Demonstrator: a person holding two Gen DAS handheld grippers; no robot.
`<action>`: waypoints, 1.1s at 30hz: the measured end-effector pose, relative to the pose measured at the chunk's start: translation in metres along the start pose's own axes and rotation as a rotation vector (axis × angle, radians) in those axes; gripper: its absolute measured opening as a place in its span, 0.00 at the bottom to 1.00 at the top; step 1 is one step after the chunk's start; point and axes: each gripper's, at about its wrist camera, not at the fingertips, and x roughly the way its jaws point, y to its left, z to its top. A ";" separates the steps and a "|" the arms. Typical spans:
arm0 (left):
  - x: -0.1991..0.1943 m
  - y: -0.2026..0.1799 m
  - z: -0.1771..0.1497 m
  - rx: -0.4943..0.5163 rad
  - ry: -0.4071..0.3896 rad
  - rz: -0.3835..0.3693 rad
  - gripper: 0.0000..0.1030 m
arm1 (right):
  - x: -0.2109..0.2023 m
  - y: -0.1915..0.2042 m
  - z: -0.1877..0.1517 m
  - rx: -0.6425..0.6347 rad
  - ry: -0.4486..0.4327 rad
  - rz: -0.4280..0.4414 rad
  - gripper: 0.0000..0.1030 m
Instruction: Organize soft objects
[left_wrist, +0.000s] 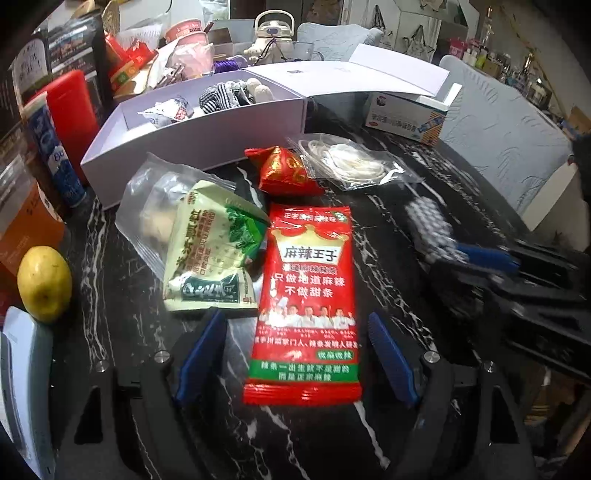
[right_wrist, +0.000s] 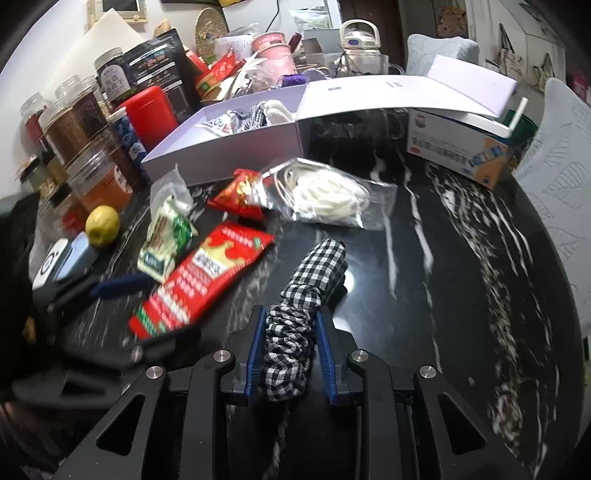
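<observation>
On the black marbled surface (left_wrist: 369, 221), the left gripper (left_wrist: 295, 358) has its fingers apart, straddling the red spicy snack packet (left_wrist: 306, 295) without touching it. A green-and-cream packet (left_wrist: 210, 258) lies at its ten o'clock. The right gripper (right_wrist: 291, 350) is clamped on the black-and-white checked cloth roll (right_wrist: 295, 325), stretching toward twelve o'clock.

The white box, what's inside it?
The white box holds a checked cloth, something cream and fuzzy and a crumpled packet. Its near wall hides the bottom, so anything lower stays unseen.
</observation>
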 end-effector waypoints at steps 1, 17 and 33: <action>0.001 -0.002 0.001 0.008 0.006 0.020 0.78 | -0.003 -0.002 -0.004 0.002 0.001 -0.004 0.26; -0.021 -0.028 -0.022 0.041 0.019 -0.086 0.46 | -0.035 -0.021 -0.037 -0.002 -0.008 -0.017 0.26; -0.014 -0.055 -0.022 0.108 0.005 -0.047 0.55 | -0.045 -0.023 -0.057 0.022 0.005 -0.076 0.53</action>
